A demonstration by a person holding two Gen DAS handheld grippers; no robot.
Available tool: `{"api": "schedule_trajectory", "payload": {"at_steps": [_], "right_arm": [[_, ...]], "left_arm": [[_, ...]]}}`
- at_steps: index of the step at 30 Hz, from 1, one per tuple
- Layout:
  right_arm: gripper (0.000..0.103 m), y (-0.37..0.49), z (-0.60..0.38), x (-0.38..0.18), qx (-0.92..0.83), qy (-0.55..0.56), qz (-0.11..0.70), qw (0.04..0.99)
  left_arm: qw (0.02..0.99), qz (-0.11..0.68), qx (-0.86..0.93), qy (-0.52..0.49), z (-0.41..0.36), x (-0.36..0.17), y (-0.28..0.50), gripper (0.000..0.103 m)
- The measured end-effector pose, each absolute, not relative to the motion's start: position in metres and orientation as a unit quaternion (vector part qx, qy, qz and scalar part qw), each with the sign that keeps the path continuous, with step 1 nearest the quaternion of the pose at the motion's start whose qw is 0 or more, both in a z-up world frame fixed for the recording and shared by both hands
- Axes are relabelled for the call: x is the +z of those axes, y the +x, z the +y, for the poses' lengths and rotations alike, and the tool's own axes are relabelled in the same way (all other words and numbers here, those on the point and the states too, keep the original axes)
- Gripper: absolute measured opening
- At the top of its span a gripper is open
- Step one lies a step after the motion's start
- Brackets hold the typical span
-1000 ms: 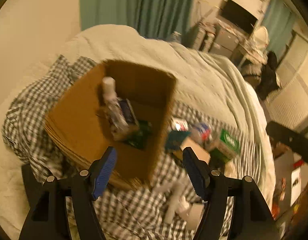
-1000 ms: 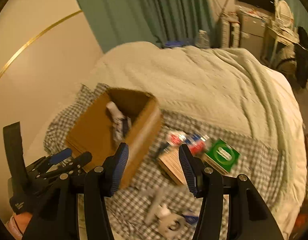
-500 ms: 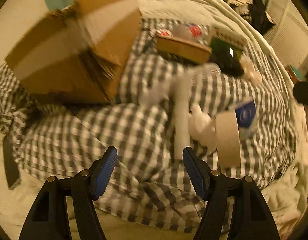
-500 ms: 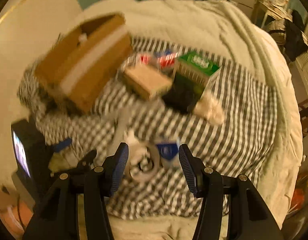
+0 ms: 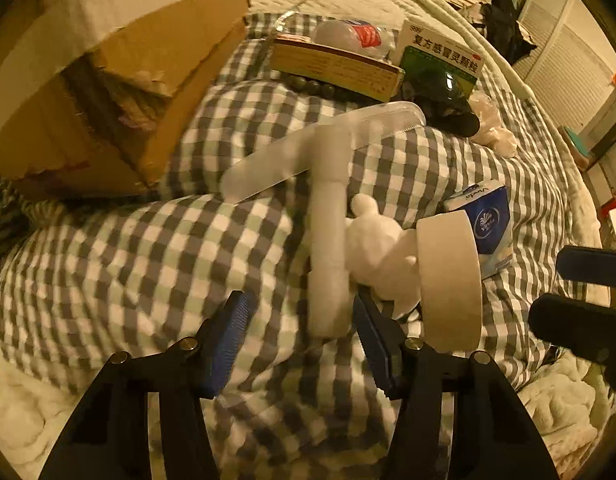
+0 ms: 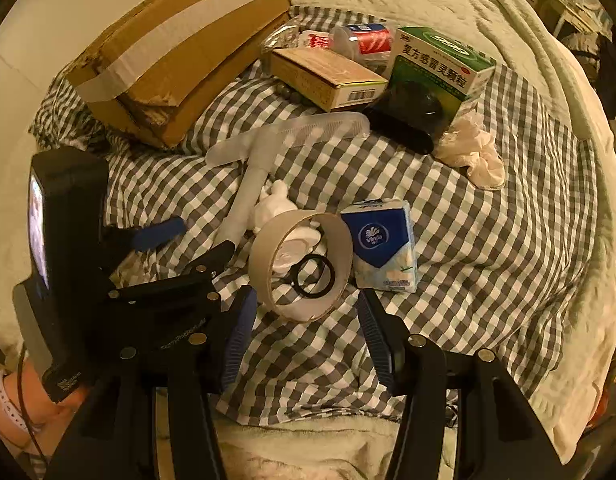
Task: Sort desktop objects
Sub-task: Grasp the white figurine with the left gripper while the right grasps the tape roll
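I've got both claws spread wide with nothing in them: left gripper [image 5: 298, 330] sits low over the checked cloth [image 5: 128, 264] with the near end of the white tube [image 5: 328, 240] just inside its right finger, right gripper [image 6: 304, 334] hovers just short of the tape roll [image 6: 302, 266]. Tube, white plush toy [image 5: 382, 246], tape roll and blue tissue pack [image 6: 382, 244] crowd together, touching or nearly so, at the cloth's near middle. Cardboard box [image 6: 180, 60] sits far left, tan carton [image 6: 328, 76] and green medicine box [image 6: 440, 64] along the far edge; bare cloth lies right of the tissue pack and left of the tube.
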State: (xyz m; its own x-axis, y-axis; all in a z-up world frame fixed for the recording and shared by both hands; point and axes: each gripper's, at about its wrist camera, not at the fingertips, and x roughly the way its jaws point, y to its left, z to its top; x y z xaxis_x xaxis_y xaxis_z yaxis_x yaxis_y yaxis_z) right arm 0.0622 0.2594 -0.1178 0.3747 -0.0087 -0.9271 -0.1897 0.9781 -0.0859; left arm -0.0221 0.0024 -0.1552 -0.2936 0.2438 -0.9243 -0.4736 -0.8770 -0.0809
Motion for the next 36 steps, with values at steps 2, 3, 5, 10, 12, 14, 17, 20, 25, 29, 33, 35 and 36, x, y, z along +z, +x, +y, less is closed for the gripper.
{"api": "schedule_trajectory", "payload": {"at_steps": [2,3,5,10,12,14,17,20,25,29,33,35,36], "right_arm": [[0.052,0.066,0.254,-0.116,0.048,-0.081,0.556,0.826],[0.052,0.069,0.252,-0.117,0.044,-0.078,0.556,0.826],[0.052,0.073,0.249,-0.116,0.040,-0.072,0.557,0.826],[0.052,0.082,0.255,-0.117,0.044,-0.068,0.562,0.823],[0.052,0.085,0.263,-0.118,0.052,-0.068,0.563,0.822],[0.052,0.088,0.272,-0.120,0.062,-0.062,0.564,0.821],[0.050,0.091,0.287,-0.132,0.069,-0.066,0.573,0.814],[0.014,0.091,0.292,-0.145,0.068,-0.071,0.583,0.806],[0.008,0.087,0.284,-0.150,0.071,-0.054,0.593,0.800],[0.004,0.087,0.274,-0.129,0.071,-0.031,0.580,0.811],[0.004,0.088,0.273,-0.094,0.076,-0.018,0.555,0.828],[0.004,0.087,0.278,-0.074,0.081,-0.020,0.542,0.836],[0.004,0.088,0.280,-0.062,0.085,-0.021,0.534,0.841]], "left_arm": [[0.229,0.113,0.794,-0.552,0.008,-0.161,-0.024,0.054],[0.230,0.118,0.793,-0.552,0.010,-0.164,-0.024,0.035],[0.244,0.120,0.783,-0.560,0.011,-0.170,-0.024,0.018],[0.238,0.095,0.798,-0.545,-0.002,-0.150,-0.026,0.018],[0.229,0.069,0.810,-0.536,-0.015,-0.136,-0.029,0.018],[0.223,0.070,0.817,-0.527,-0.023,-0.128,-0.030,0.018],[0.216,0.063,0.819,-0.527,-0.035,-0.121,-0.032,0.018],[0.211,0.038,0.815,-0.539,-0.047,-0.122,-0.033,0.018],[0.218,0.048,0.811,-0.541,-0.047,-0.122,-0.027,0.018],[0.229,0.049,0.814,-0.532,-0.043,-0.110,-0.024,0.018],[0.238,0.034,0.822,-0.516,-0.045,-0.084,-0.027,0.018],[0.241,0.024,0.827,-0.507,-0.045,-0.071,-0.030,0.018],[0.245,0.015,0.830,-0.501,-0.047,-0.062,-0.031,0.018]]}}
